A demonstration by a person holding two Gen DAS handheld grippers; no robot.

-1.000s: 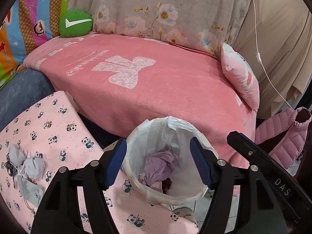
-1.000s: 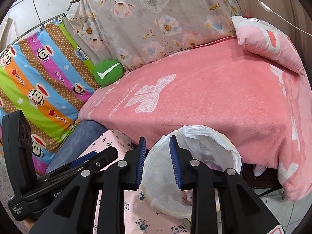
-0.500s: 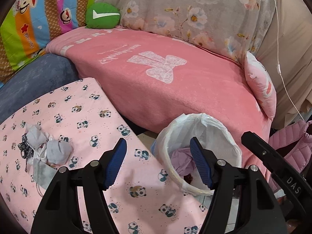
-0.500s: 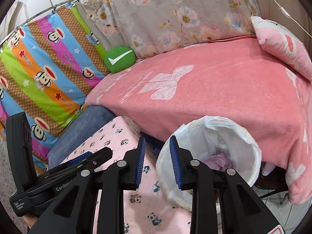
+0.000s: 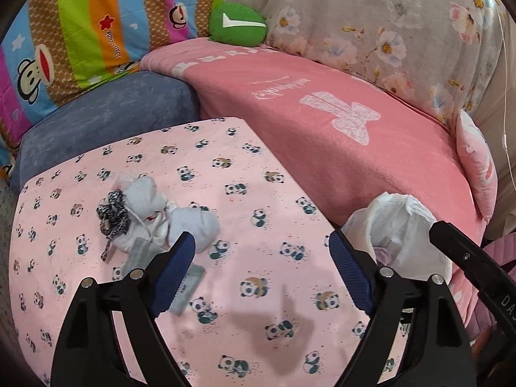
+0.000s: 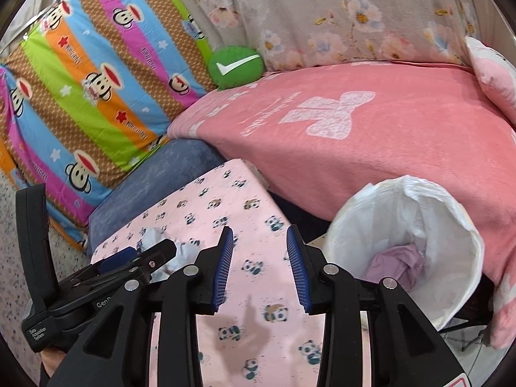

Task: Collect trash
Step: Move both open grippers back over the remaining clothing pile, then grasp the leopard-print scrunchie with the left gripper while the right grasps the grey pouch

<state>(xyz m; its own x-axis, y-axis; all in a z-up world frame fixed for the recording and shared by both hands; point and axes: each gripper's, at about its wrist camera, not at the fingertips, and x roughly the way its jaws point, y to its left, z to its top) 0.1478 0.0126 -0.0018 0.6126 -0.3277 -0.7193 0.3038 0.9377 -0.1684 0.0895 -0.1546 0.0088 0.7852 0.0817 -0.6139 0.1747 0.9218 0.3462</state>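
A heap of crumpled white tissues [image 5: 161,213] with a black-and-white cord [image 5: 113,216] and a flat grey packet [image 5: 188,287] lies on the pink panda-print tabletop [image 5: 258,258]. My left gripper [image 5: 261,271] hovers just right of the heap, its jaws opening with nothing between them. The white-lined bin [image 6: 409,242] stands off the table's right edge and holds purple paper [image 6: 400,264]. My right gripper [image 6: 261,267] hangs over the table left of the bin, jaws opening and empty. The tissues [image 6: 183,248] peek out behind the left gripper [image 6: 129,258] in the right wrist view.
A pink blanket-covered sofa [image 5: 354,135] runs behind the table and bin, with a green cushion [image 5: 238,24], a pink pillow [image 5: 477,161] and a striped monkey-print quilt [image 6: 90,90]. A blue cushion [image 5: 106,119] borders the table's far left. A pink jacket lies at the far right.
Both grippers have swung left, away from the bin and over the table. The tissue heap now sits near the left gripper. Both sets of jaws have widened.
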